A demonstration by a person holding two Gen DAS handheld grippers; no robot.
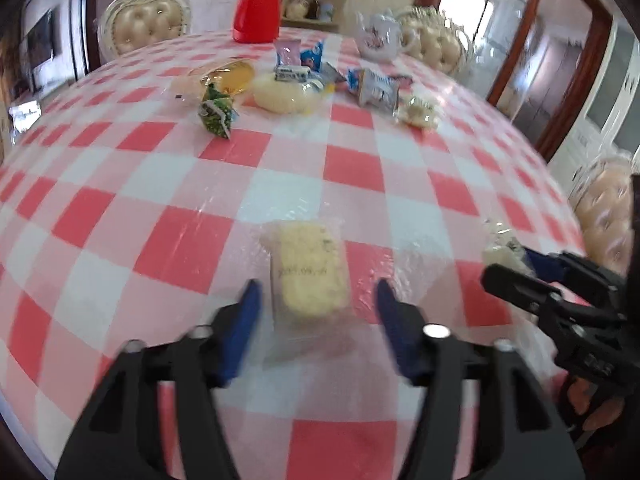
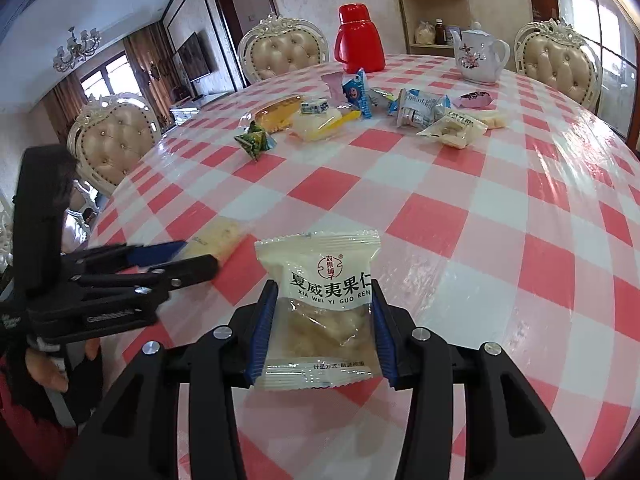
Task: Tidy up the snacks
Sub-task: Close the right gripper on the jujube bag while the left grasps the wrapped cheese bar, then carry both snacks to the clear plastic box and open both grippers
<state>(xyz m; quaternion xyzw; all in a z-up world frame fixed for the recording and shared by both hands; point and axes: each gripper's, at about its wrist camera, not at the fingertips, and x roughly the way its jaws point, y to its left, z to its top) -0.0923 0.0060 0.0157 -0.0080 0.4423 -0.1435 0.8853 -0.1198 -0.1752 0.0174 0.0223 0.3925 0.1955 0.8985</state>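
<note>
My left gripper (image 1: 318, 294) is open, its blue pads on either side of a clear-wrapped pale yellow snack (image 1: 308, 270) lying on the checked table. It also shows in the right wrist view (image 2: 188, 254), with that snack (image 2: 218, 236) beside it. My right gripper (image 2: 324, 304) is shut on a white nut-snack packet (image 2: 318, 304) with Chinese print, held just above the table. In the left wrist view the right gripper (image 1: 516, 258) is at the right, holding the packet (image 1: 500, 250).
A pile of mixed snacks (image 2: 360, 108) lies at the table's far side, with a green triangular packet (image 1: 216, 110) nearest. Behind stand a red flask (image 1: 256, 8) and a white teapot (image 2: 480, 56). Padded chairs (image 2: 282, 50) ring the table.
</note>
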